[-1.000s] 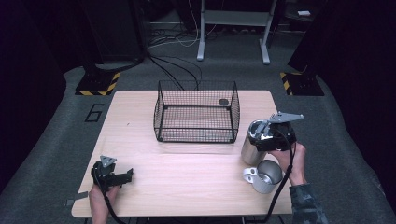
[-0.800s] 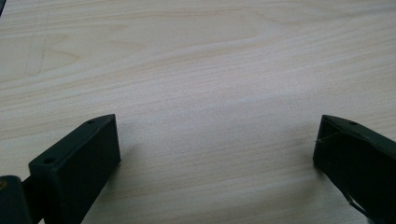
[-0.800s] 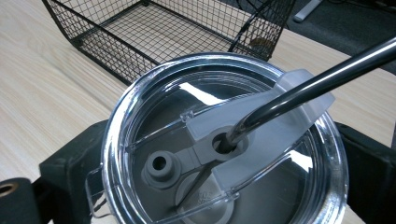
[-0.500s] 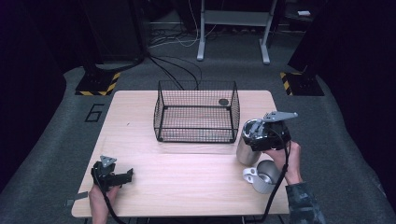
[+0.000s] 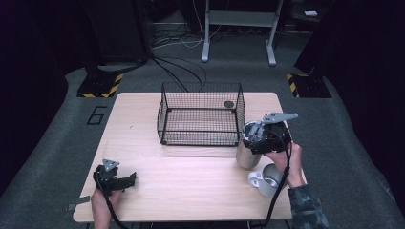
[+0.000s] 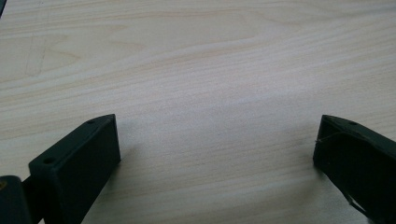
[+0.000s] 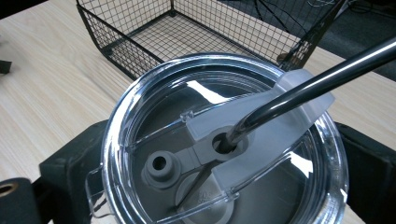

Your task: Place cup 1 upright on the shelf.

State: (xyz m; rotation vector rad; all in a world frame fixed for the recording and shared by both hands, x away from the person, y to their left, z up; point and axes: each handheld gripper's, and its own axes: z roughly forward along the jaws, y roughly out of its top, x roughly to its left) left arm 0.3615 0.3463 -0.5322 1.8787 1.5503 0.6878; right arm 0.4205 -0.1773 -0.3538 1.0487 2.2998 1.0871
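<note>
Pale wooden tabletop (image 5: 191, 176) stands on grey carpet in a dark room, a wire basket (image 5: 200, 119) near its far edge. Right tongs (image 5: 258, 136) clamp the steel tumbler (image 5: 247, 155) just right of the basket. Left tongs (image 5: 125, 180) rest wide open, holding nothing, well apart at the near left.

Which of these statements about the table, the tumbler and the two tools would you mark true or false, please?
1. The right tool is at the tumbler, a jaw on either side of its clear lid. True.
2. The left tool holds a mug. False: its jaws stand apart over bare table.
3. A straw goes through the lid. True.
4. The tumbler stands inside the wire basket. False: it stands on the table beside it.
5. A metal mug lies near the tumbler. True.
</note>
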